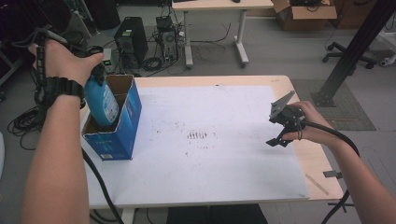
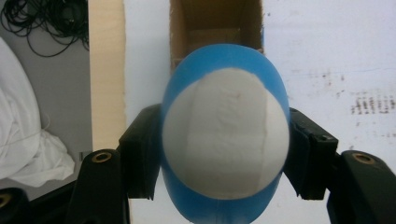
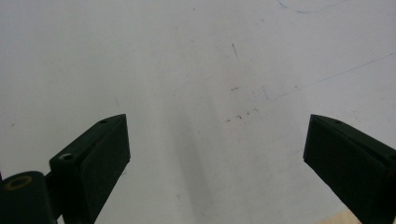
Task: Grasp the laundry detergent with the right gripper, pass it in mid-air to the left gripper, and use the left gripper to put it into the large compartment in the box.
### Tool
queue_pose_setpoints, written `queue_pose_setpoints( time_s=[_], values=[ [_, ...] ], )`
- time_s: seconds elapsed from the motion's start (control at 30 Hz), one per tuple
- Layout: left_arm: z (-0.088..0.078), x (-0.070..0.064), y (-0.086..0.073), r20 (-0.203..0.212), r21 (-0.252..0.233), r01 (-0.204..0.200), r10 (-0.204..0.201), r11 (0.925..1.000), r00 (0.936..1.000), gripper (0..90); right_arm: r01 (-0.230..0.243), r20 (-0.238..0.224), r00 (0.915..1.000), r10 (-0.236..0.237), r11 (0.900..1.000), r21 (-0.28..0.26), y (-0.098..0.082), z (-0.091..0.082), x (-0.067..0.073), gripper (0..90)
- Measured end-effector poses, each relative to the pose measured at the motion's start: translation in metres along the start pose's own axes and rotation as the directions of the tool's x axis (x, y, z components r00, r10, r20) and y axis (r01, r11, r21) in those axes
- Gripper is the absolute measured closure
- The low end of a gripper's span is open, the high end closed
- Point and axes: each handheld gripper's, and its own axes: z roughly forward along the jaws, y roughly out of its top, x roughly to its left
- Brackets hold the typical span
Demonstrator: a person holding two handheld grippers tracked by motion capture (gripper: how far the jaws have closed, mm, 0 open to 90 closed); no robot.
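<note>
A blue bottle [image 1: 100,103] with a white label hangs partly inside an open blue cardboard box [image 1: 122,122] at the table's left edge. My left gripper [image 1: 91,63] is shut on the bottle's upper end. In the left gripper view the bottle [image 2: 225,135] sits between both black pads, its white face toward the camera, with the box's open mouth [image 2: 215,25] just beyond it. My right gripper [image 1: 280,128] hovers over the right side of the white board, open and holding nothing. Its two pads [image 3: 100,154] stand wide apart in the right gripper view.
A white board [image 1: 205,140] covers most of the wooden table [image 1: 306,161], with dark smudges [image 1: 197,135] near its middle. On the floor beyond are a computer tower [image 1: 130,39], cables, another table [image 1: 219,28], a cardboard box [image 1: 303,14] and a black frame post [image 1: 355,51].
</note>
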Motion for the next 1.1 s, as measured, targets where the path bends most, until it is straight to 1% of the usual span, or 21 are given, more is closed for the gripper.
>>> queue_pose_setpoints(
  time_s=[0.1,0.17,0.4,0.53,0.73,1.1],
  values=[
    [0.011,0.001,-0.001,0.001,0.018,0.004,-0.004,0.9998,1.0,38.1,-0.002,-0.001,1.0,0.002,1.0,0.0,-0.003,0.001,0.0,7.6],
    [0.019,0.001,-0.003,0.005,0.022,0.007,-0.007,0.9997,1.0,38.1,-0.005,-0.003,1.0,0.005,1.0,0.006,-0.004,0.002,0.0,7.6],
    [0.048,-0.003,-0.007,0.006,0.056,-0.003,0.003,0.9984,1.0,38.1,-0.004,-0.005,1.0,0.004,1.0,0.007,-0.004,0.003,0.001,7.6],
    [0.062,-0.003,-0.01,0.015,0.073,-0.003,0.002,0.9973,0.9999,38.1,-0.001,-0.003,1.0,0.001,1.0,0.006,-0.004,0.003,0.001,7.7],
    [0.079,-0.003,-0.014,0.018,0.093,-0.006,0.004,0.9957,0.9998,38.1,-0.005,-0.001,1.0,0.005,1.0,0.009,-0.007,0.005,0.001,7.7],
    [0.1,-0.005,-0.02,0.02,0.118,-0.013,0.011,0.9929,0.9997,38.1,-0.005,-0.007,1.0,0.005,1.0,0.012,-0.007,0.007,0.002,8.1]
  ],
)
